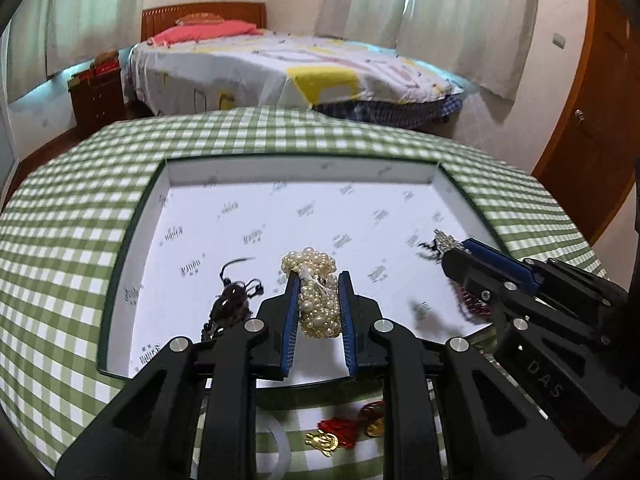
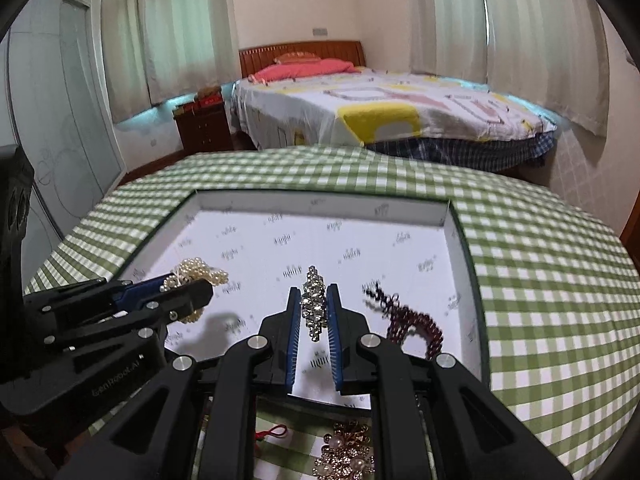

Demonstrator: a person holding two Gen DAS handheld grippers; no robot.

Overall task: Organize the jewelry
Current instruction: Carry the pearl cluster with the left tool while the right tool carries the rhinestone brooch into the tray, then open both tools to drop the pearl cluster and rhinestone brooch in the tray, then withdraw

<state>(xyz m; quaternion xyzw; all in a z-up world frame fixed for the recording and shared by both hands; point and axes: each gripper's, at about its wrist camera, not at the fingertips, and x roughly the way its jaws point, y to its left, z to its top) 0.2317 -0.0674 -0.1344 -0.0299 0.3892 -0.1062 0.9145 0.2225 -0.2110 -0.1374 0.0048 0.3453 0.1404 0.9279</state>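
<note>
A shallow white-lined box (image 1: 120, 264) (image 2: 466, 248) lies on a green checked table. My left gripper (image 1: 319, 280) is shut on a white pearl bracelet (image 1: 316, 300) over the box's near middle; it also shows in the right wrist view (image 2: 192, 276). My right gripper (image 2: 314, 292) is shut on a silver rhinestone piece (image 2: 313, 306) above the box floor, also seen in the left wrist view (image 1: 446, 240). A dark beaded piece (image 1: 232, 300) lies in the box at near left. A dark red bead bracelet (image 2: 416, 322) lies at near right.
On the cloth in front of the box lie a red tassel with gold charms (image 1: 340, 432), a white ring (image 1: 276, 452), a gold-and-pearl cluster (image 2: 348, 452) and a red cord (image 2: 274, 432). A bed (image 1: 280, 68) and a dark nightstand (image 1: 98, 96) stand behind the table.
</note>
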